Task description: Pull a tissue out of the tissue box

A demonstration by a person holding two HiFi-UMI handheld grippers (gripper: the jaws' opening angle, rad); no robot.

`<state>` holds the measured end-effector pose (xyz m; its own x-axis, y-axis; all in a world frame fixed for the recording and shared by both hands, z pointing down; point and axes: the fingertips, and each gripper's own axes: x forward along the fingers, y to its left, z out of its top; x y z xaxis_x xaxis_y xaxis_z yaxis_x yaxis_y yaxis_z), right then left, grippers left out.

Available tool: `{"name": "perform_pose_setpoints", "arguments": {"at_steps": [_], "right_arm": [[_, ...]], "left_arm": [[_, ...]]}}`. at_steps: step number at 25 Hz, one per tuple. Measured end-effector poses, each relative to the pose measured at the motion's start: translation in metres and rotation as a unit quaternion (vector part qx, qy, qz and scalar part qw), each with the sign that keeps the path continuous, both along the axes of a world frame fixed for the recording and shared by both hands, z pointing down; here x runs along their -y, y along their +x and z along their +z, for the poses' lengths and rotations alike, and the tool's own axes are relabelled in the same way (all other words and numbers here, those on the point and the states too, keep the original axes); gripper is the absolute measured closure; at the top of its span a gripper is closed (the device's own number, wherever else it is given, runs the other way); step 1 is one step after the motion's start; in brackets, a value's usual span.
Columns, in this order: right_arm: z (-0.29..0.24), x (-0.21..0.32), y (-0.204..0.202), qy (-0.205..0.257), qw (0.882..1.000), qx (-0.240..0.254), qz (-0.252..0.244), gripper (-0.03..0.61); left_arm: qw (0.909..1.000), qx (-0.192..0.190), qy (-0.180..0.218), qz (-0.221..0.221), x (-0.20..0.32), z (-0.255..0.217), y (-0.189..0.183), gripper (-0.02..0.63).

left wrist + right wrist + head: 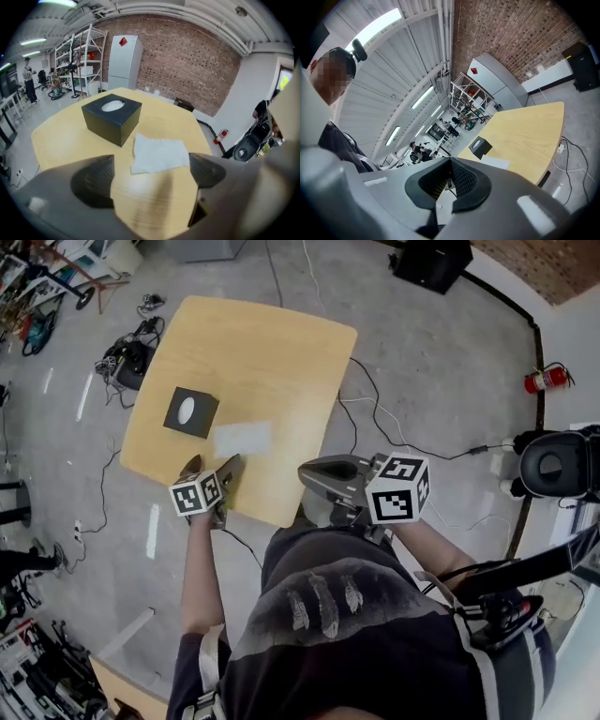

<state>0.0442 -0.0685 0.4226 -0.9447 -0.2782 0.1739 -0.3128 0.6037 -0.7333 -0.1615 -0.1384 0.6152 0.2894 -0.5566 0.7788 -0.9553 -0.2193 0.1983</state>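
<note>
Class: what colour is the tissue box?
The tissue box is black; clearest in the left gripper view.

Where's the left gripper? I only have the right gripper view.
Observer: The left gripper hangs over the near edge of the wooden table, pointing down toward the tissue.
Operator: Holding anything?
Observer: No. Its jaws stand wide apart with only bare tabletop between them. The tissue lies flat just beyond their tips.
Operator: And the box?
Observer: The black tissue box sits upright right beside the tissue, with more white showing in its oval top opening.
</note>
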Motion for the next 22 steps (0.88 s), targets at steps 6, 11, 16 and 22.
{"name": "perform_pose_setpoints", "arguments": {"at_steps": [6,11,16,22], "right_arm": [[-0.005,0.003,0.029,0.010,1.000,0.008,0.012,0.583],[-0.011,0.000,0.046,0.015,1.000,0.014,0.008,0.583],[-0.015,0.000,0.061,0.019,1.000,0.019,0.007,0.583],[-0.022,0.003,0.097,0.037,0.999,0.034,-0.006,0.583]], "left_arm": [[0.9966,-0.012,0.079,0.016,0.011,-0.045,0.036,0.118],[0.9870,-0.022,0.159,0.002,0.016,-0.102,0.054,0.340],[0.9755,-0.016,0.218,0.025,0.017,-0.154,0.074,0.614],[0.9641,-0.058,0.257,0.035,0.008,-0.183,0.129,0.614]]}}
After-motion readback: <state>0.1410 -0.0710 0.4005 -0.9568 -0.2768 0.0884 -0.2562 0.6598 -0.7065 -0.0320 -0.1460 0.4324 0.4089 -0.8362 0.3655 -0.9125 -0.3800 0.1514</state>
